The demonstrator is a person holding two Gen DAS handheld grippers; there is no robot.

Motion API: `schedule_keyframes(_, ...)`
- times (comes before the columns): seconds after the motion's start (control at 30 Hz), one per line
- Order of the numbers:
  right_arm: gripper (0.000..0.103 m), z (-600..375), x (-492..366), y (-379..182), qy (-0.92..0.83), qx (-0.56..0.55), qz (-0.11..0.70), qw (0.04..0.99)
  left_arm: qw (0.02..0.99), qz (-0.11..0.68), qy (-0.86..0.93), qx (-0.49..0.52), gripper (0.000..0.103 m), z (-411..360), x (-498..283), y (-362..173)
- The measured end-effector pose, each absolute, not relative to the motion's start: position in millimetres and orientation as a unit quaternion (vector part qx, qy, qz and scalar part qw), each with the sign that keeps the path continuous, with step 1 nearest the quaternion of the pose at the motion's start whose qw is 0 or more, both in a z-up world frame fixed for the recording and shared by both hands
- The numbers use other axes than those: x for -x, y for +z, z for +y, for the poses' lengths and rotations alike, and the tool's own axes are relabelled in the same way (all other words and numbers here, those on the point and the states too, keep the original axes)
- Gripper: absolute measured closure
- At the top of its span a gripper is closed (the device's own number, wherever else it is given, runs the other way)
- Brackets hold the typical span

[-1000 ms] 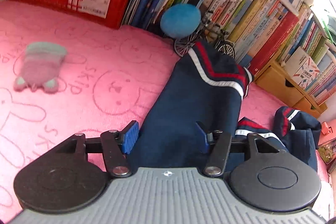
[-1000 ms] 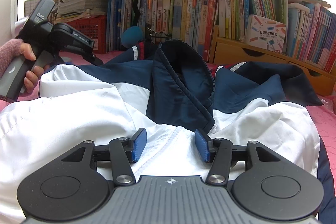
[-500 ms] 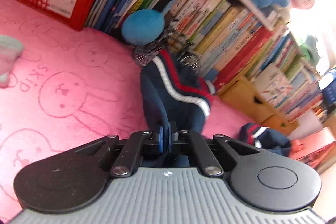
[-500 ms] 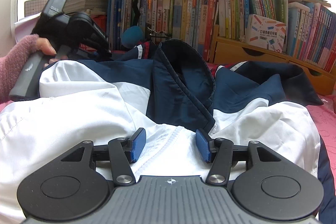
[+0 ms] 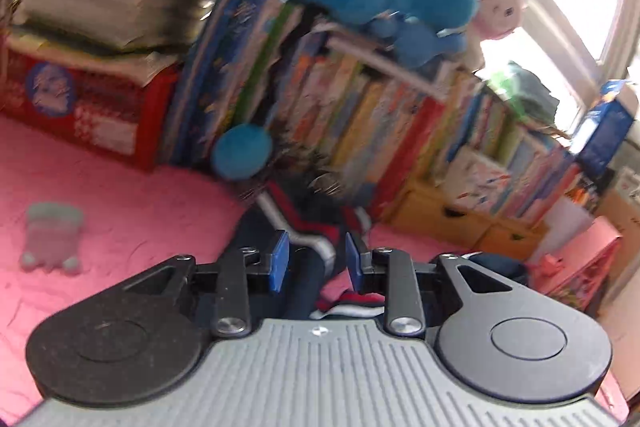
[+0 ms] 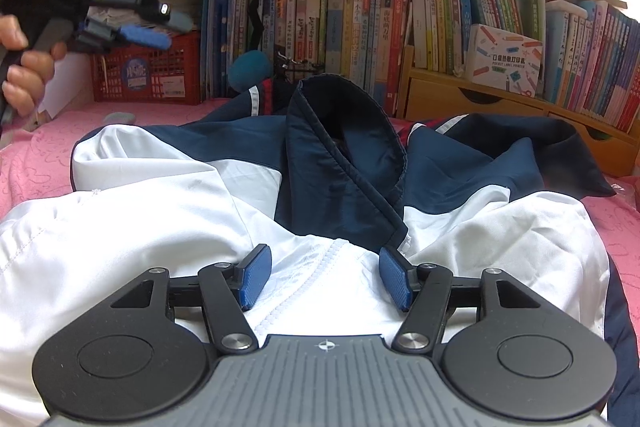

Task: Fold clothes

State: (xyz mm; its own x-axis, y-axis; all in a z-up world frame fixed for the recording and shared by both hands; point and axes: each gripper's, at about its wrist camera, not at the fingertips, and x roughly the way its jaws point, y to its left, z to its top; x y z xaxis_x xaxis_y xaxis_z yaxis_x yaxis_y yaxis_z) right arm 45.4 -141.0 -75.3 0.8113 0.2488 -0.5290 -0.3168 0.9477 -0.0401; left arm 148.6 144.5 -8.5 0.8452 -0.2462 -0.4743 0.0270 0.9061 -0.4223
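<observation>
Currently navy-and-white nylon jacket (image 6: 320, 187) spread on pink bedspread (image 5: 120, 219), near. Left gripper (image 5: 314, 261) fingers open, empty, raised; right gripper (image 6: 324, 277) fingers open over white hem. Pinch hem squarely before folding.

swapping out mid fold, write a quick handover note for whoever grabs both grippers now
Left gripper: jaws open, holding nothing, raised above the pink blanket, over the jacket's navy sleeve.
Right gripper: jaws open, empty, low over the jacket at its white hem.
Jacket lies spread and rumpled on the blanket, hood up, far sleeve toward the bookshelf.
Done: no finished fold visible.
Left: fold the sleeves in, then the body.
</observation>
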Motion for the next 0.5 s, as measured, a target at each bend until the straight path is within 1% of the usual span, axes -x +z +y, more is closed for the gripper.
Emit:
schedule_keyframes(0.13, 0.042, -141.3, -45.6, -75.6, 0.149, 0.064, 0.269, 0.949, 0.904, 0.348, -0.046, 0.243, 0.074, 169.9, -148.8, -58.4)
schedule_keyframes(0.23, 0.041, -141.7, -45.8, -75.8, 0.149, 0.064, 0.270, 0.949, 0.892, 0.368, -0.058, 0.256, 0.074, 177.4, -142.2, -75.7)
schedule_keyframes(0.3, 0.041, -141.9, -45.9, -75.9, 0.149, 0.064, 0.270, 0.949, 0.889, 0.364, -0.072, 0.268, 0.070, 181.4, -141.2, -77.3)
schedule_keyframes(0.33, 0.041, -141.9, -46.0, -76.0, 0.149, 0.064, 0.270, 0.949, 0.887, 0.363, -0.078, 0.275, 0.062, 183.5, -140.7, -78.1)
schedule_keyframes(0.37, 0.041, -142.0, -46.1, -76.1, 0.149, 0.064, 0.270, 0.949, 0.885, 0.361, -0.087, 0.282, 0.049, 185.4, -141.4, -78.9)
schedule_keyframes(0.4, 0.041, -142.1, -46.1, -76.1, 0.150, 0.064, 0.270, 0.949, 0.881, 0.361, -0.102, 0.289, 0.041, 186.0, -143.6, -79.5)
schedule_keyframes(0.43, 0.041, -142.2, -46.1, -76.2, 0.150, 0.064, 0.270, 0.949, 0.878, 0.361, -0.119, 0.291, 0.023, 185.0, -145.9, -79.6)
schedule_keyframes(0.47, 0.041, -142.3, -46.0, -76.2, 0.150, 0.064, 0.270, 0.949, 0.875, 0.361, -0.136, 0.293, 0.009, 184.1, -148.2, -79.8)
schedule_keyframes(0.5, 0.041, -142.3, -46.0, -76.2, 0.150, 0.064, 0.270, 0.949, 0.875, 0.362, -0.145, 0.288, 0.004, 181.3, -150.1, -79.3)
